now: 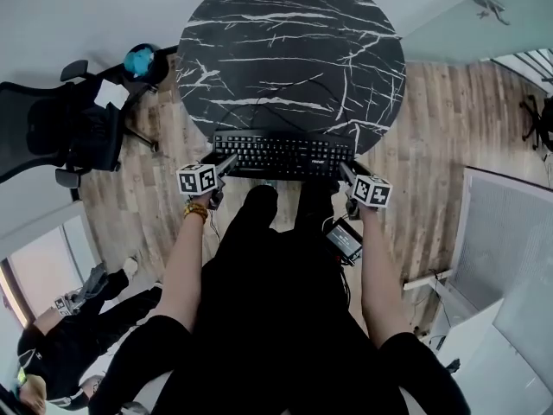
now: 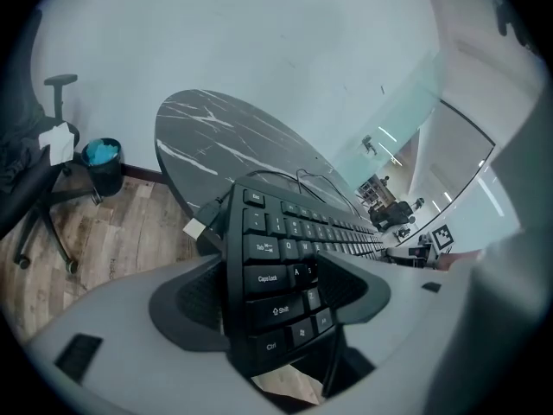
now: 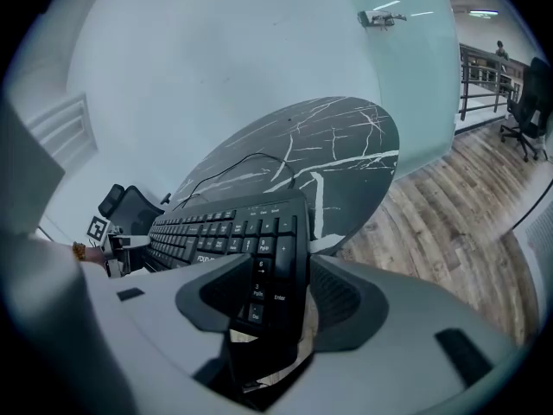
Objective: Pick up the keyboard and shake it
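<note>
Left gripper point(image 2: 272, 271), lower centre of its view, is clamped on the left end of the keyboard point(image 1: 281, 154). Right gripper point(image 3: 283, 275) straddles the right end, jaws apart, a slight gap at its right-hand pad. Keyboard sits mid-frame in the head view at the near rim of the marble table point(image 1: 294, 50). Judged to be the grasp step, with no lift yet; next, close the right jaws and raise both ends level.

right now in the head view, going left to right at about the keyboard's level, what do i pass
chair -> bin -> left gripper -> keyboard -> right gripper -> far chair
</note>
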